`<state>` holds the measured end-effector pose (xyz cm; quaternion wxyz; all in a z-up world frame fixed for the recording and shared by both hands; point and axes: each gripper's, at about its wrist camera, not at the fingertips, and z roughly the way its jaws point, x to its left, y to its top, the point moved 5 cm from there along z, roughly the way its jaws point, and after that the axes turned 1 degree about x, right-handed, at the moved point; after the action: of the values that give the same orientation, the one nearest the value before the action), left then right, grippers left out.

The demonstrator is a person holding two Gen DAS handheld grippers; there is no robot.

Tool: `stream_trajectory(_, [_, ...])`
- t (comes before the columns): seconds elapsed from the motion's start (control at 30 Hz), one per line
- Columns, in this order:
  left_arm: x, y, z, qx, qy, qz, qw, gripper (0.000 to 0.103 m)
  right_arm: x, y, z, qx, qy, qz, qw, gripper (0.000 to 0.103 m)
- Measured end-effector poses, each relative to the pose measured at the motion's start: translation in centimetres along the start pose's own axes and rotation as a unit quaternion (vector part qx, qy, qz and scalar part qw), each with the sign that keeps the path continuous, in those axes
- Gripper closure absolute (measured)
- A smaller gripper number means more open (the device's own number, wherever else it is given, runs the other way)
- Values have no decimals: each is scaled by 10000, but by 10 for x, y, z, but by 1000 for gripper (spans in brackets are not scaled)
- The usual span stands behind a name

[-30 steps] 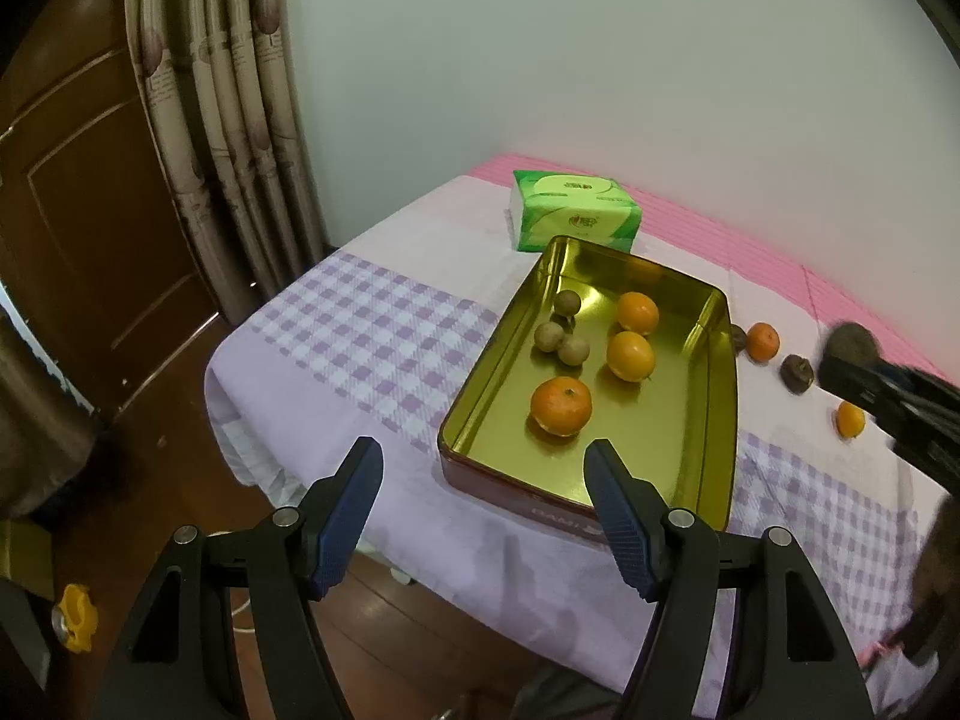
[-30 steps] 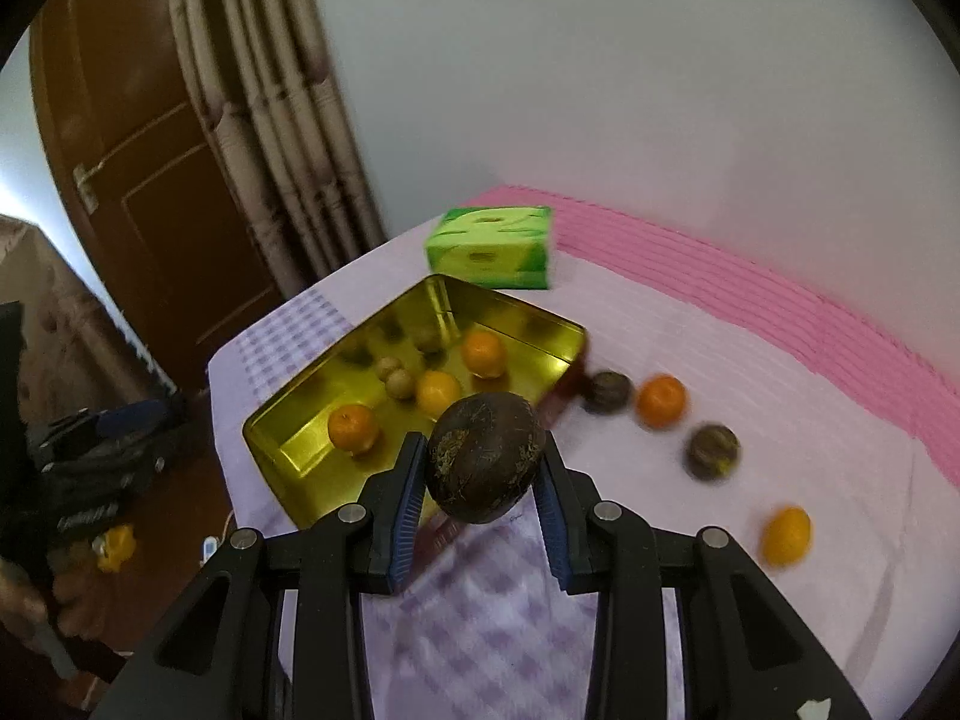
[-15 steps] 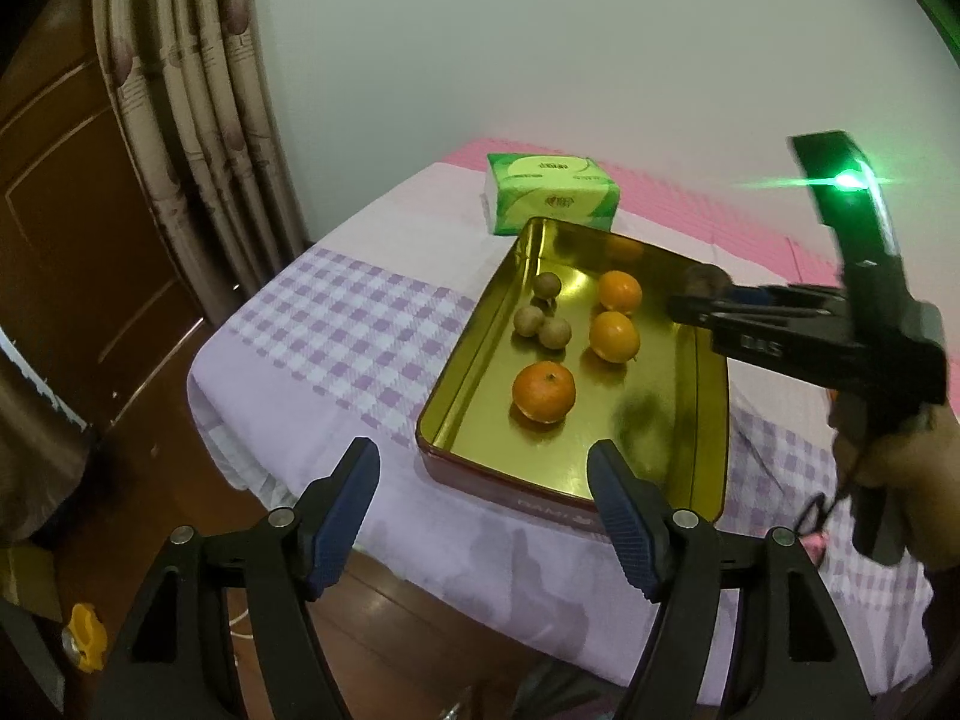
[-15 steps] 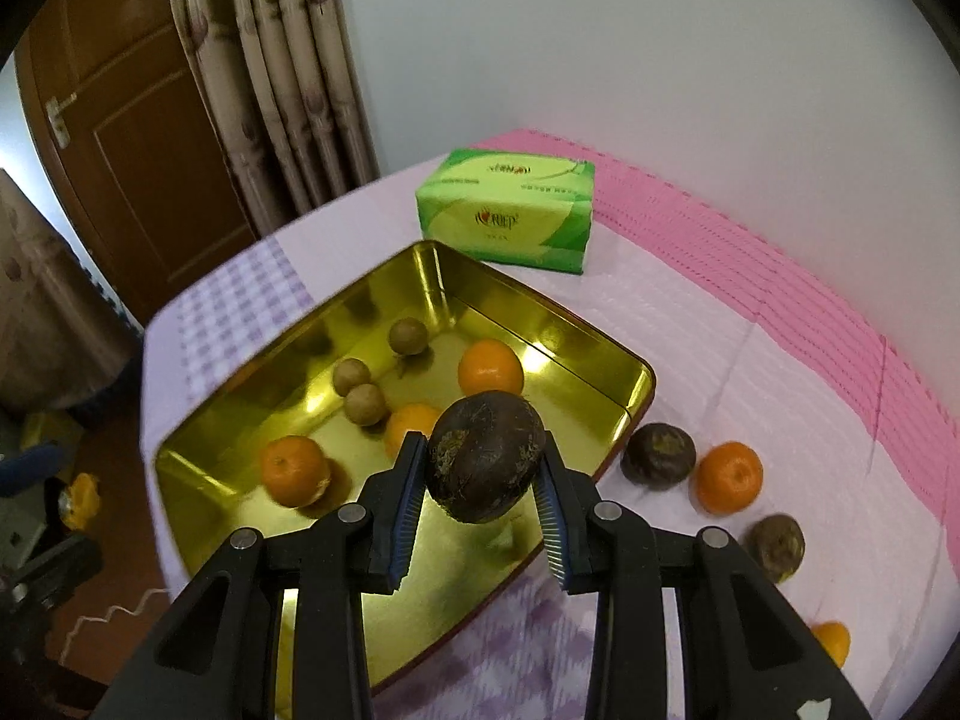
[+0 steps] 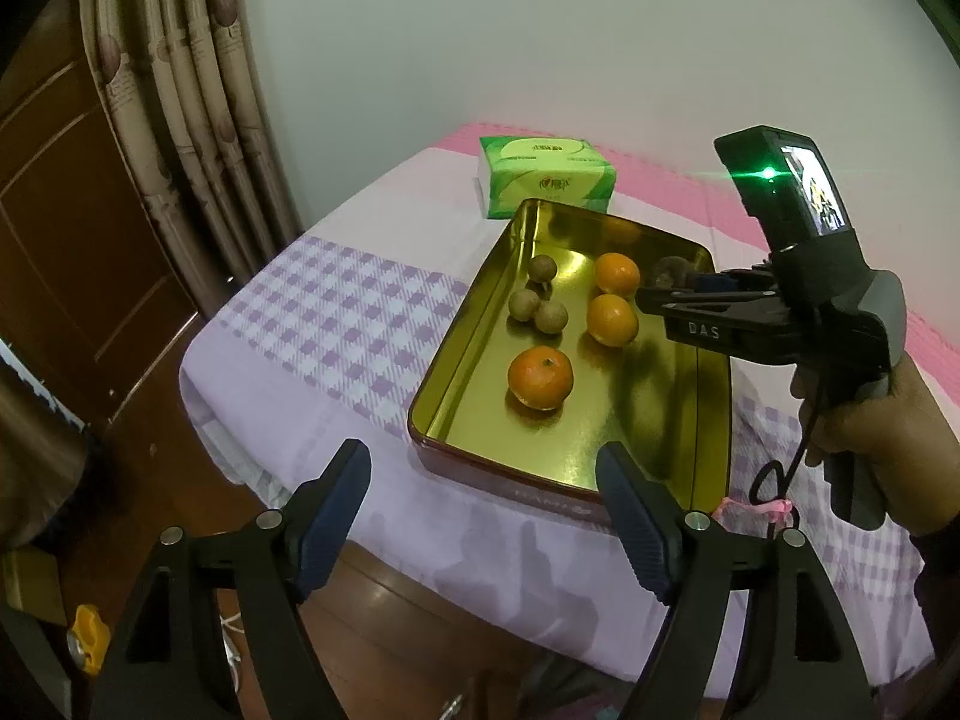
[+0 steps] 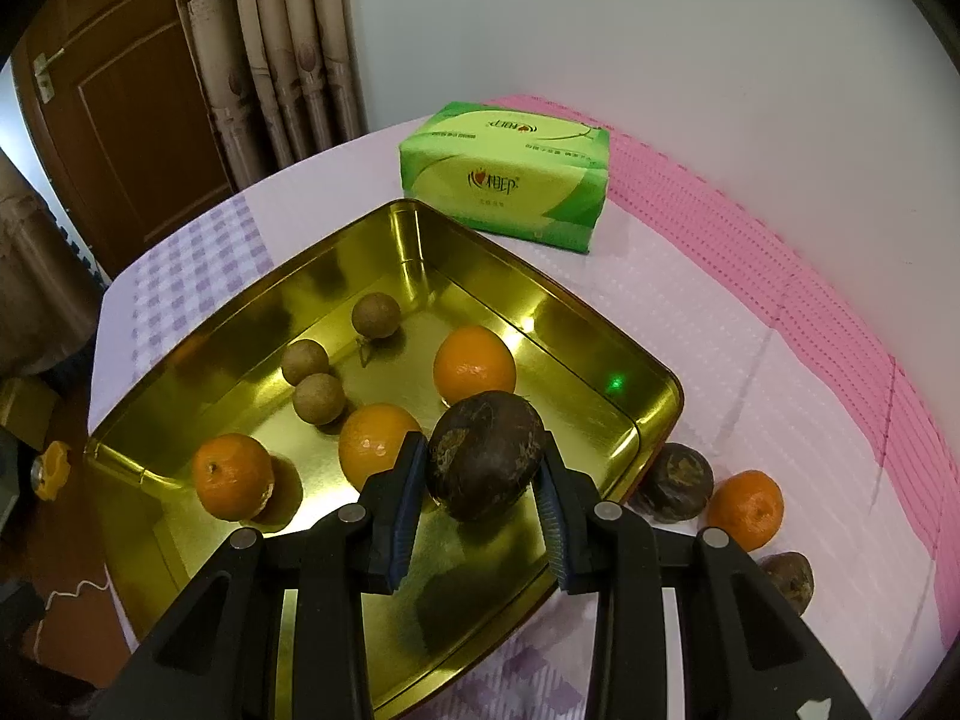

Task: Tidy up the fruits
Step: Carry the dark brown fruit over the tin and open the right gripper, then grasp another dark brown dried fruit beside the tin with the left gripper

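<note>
A gold metal tray (image 6: pixel 138 534) (image 5: pixel 714 450) lies on the cloth-covered table and holds three oranges (image 6: pixel 474 365) and three small brown round fruits (image 6: pixel 319 398). My right gripper (image 6: pixel 480 498) is shut on a dark brown passion fruit (image 6: pixel 486 455) and hangs over the tray's right half. In the left wrist view the right gripper (image 5: pixel 666 291) reaches in over the tray from the right, held by a hand (image 5: pixel 870 414). My left gripper (image 5: pixel 483 513) hovers off the table's near edge; its jaws are opening with nothing between them.
A green tissue pack (image 6: pixel 510 180) (image 5: pixel 546 177) stands behind the tray. Right of the tray lie two more dark passion fruits (image 6: pixel 678 483) and an orange (image 6: pixel 747 507). Curtains (image 5: pixel 198 120) and a wooden door (image 6: pixel 138 114) stand beyond the table's left edge.
My right gripper has carried the passion fruit left and down until it hangs low over the tray. The left gripper's jaws have spread a little wider; that hand has barely moved.
</note>
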<state>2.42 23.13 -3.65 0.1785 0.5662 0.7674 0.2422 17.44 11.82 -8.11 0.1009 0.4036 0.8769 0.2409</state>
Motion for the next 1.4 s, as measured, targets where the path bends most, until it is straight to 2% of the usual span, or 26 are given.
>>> stream_trajectory(0.23, [-2,-2,1,45,5,46,10000,24,1,-1,9,105,-75,-31,9999,70])
stream_trajectory(0.57, [-2,-4,4,107,17,81,9999,24,1,3,6,-23,-111,22,9999,69])
stream_trajectory(0.67, [-3,-4,6,136,34,111,9998,23,-1,4,1,-131,-126,97,9998,65])
stream_trajectory(0.83, [-4,-4,7,155,62,164,9997,21,-6,3,-20,-516,-40,379,9979,49])
stream_trajectory(0.97, [-6,-5,7,171,90,223,9996,19,-12,-5,-48,-904,20,656,9937,45])
stream_trajectory(1.2, [-9,-6,6,142,153,299,9993,18,-31,-48,-92,-1284,-65,1035,9863,38])
stream_trajectory(1.4, [-12,-7,5,121,194,368,9991,18,-80,-115,-124,-1294,-682,1450,9786,30])
